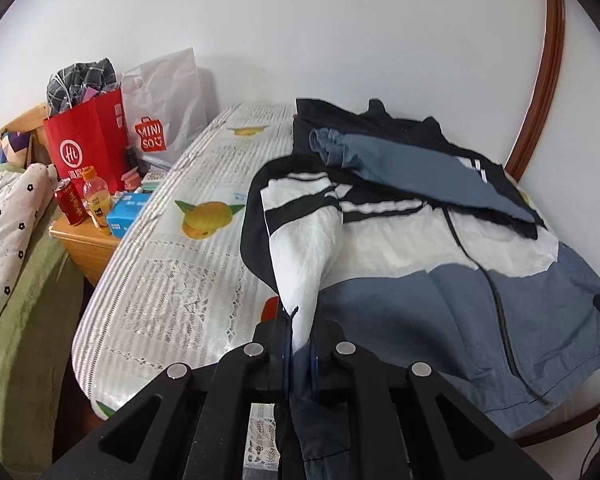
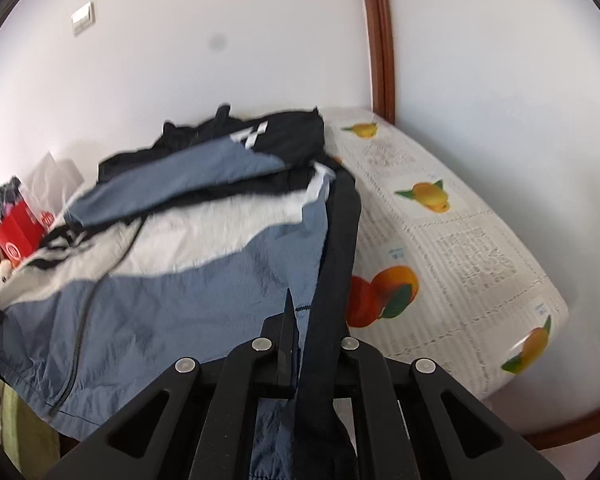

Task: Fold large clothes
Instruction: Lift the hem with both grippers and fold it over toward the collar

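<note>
A fruit-print mattress [image 1: 172,264] is set against white walls. The jacket [image 1: 440,280] is spread across it; its sleeve is clamped in the left tool [image 1: 300,344], its side edge in the right tool [image 2: 314,336].

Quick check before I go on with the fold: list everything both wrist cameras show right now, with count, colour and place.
jacket: 1, blue, white and black, zipped, spread on the mattress, one sleeve folded across its chest
mattress: 1, white with fruit prints, against the wall
red paper bag: 1, red, on the nightstand, dark checked cloth inside
white shopping bag: 1, white with red logo, behind the red one
red can: 1, nightstand front
drink bottle: 1, orange cap, beside the can
blue box: 1, nightstand edge
nightstand: 1, light wood, left of the mattress
left gripper: black, shut on white sleeve fabric
right gripper: black, shut on the jacket's dark edge
</note>
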Available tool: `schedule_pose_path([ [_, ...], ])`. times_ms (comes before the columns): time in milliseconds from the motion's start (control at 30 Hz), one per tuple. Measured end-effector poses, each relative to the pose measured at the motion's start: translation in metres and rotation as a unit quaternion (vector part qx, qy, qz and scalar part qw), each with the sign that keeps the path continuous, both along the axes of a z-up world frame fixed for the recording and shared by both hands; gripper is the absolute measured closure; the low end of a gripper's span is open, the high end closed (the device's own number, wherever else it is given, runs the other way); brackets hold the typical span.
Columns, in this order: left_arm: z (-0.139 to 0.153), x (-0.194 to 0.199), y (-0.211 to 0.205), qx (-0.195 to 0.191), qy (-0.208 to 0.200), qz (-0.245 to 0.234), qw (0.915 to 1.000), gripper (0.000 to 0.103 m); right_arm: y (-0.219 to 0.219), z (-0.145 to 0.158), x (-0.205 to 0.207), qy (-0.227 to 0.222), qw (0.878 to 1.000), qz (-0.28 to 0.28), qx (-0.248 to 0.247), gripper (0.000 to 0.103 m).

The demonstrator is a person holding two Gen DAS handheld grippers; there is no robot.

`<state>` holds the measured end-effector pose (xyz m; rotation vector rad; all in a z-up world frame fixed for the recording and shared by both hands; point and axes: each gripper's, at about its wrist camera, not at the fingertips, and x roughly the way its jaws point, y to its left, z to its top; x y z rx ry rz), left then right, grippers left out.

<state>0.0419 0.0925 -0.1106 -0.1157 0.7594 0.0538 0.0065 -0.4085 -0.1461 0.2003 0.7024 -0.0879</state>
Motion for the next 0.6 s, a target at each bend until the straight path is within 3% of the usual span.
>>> schedule_pose_path([
  [333,0.03,0.001,0.003,-0.013,-0.043,0.0,0.999,0.096,-0.019,0.04,-0.008,-0.047,0.998,-0.005,0.027,0.099],
  [600,0.052,0.028,-0.004,-0.001,-0.067,-0.001,0.9978,0.096,-0.012,0.062,0.014,-0.06,0.998,-0.008,0.023,0.099],
])
